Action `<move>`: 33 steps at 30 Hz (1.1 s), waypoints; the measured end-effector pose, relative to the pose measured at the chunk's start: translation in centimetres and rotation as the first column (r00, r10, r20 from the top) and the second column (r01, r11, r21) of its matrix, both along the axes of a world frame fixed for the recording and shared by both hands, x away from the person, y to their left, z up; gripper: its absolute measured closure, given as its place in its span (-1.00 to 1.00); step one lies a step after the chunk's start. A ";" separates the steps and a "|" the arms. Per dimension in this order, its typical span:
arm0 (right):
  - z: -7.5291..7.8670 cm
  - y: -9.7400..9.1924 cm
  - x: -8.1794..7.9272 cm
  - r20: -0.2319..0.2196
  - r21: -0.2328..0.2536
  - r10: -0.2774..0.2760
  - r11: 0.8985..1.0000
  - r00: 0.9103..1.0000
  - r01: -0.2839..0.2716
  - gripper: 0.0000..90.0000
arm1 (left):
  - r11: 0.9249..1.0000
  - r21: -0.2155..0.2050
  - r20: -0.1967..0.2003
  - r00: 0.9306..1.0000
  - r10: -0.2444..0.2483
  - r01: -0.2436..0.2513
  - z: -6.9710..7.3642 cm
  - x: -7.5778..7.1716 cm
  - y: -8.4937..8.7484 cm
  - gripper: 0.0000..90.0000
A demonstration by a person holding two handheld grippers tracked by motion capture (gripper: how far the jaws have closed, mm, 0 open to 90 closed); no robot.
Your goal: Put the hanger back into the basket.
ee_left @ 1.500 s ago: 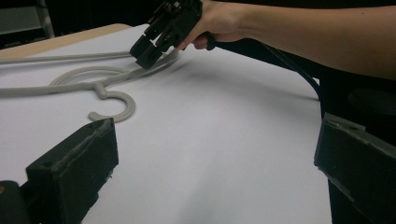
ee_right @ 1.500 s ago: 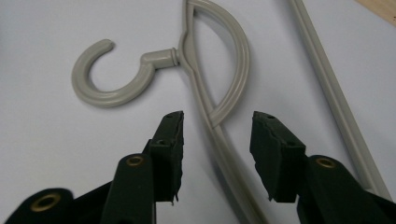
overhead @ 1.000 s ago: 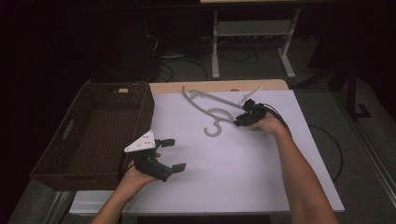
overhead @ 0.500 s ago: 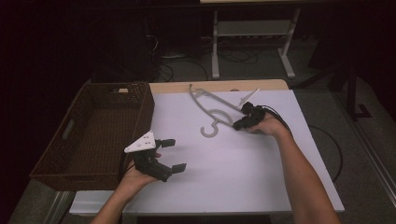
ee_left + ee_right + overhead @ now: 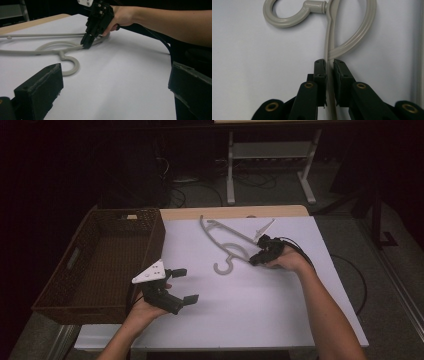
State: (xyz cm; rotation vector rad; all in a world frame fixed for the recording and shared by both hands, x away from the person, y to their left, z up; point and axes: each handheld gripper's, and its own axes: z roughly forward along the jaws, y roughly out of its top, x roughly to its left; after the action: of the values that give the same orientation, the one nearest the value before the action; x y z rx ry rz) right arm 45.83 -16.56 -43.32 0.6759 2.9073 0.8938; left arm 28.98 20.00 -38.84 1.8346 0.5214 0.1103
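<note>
Right gripper (image 5: 254, 260) has its fingers (image 5: 320, 72) clenched on one thin arm of the grey plastic hanger (image 5: 226, 240); the rib runs straight up between the pads, pinched on both sides. The jaws have just been closing, with that rib between them.

Hanger lies flat on the white worktop (image 5: 280, 310), toward 12 o'clock of the sheet's centre. Its hook (image 5: 223, 266) curls toward the near edge and the long bar points off toward 11 o'clock.

Left gripper (image 5: 184, 285) hovers at about 8 o'clock over the sheet, fingers (image 5: 41, 85) released and wide, nothing between them, well apart from the hanger.

Brown wicker basket (image 5: 75, 285) sits at 9 o'clock, touching the sheet's left edge; nothing to be seen in it.

Progress, as a judgement: grasp is made, carry not yet done. Hanger has not left the sheet. If the basket is the goal, the lift, the crossing and the release are all left.

Room: dim, dark floor. A pale metal stand (image 5: 270, 155) and loose cables (image 5: 190, 195) lie beyond the far edge at 12 o'clock. A bare wooden strip (image 5: 225, 213) shows past the white sheet.
</note>
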 end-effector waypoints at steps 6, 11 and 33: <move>0.1 0.5 -3.0 0.006 -0.004 0.056 0.998 0.998 -0.056 0.80 | 1.000 0.004 -0.003 1.000 -0.003 0.003 -0.2 0.0 -0.2 -1.00; 0.0 1.0 -4.9 0.011 0.000 0.106 0.994 0.994 -0.106 0.80 | 1.000 0.012 -0.005 1.000 -0.004 0.004 -0.2 -0.1 -0.2 -1.00; 0.5 2.5 -11.0 0.027 -0.016 0.251 0.968 0.968 -0.251 0.52 | 1.000 0.003 -0.005 1.000 -0.003 0.003 -0.2 -0.1 -0.2 -1.00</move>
State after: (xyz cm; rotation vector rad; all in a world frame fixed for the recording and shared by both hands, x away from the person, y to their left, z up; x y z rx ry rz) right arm 34.86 -14.07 -42.87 0.2935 3.0153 0.8957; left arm 28.87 19.85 -39.07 1.8392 0.5224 0.1053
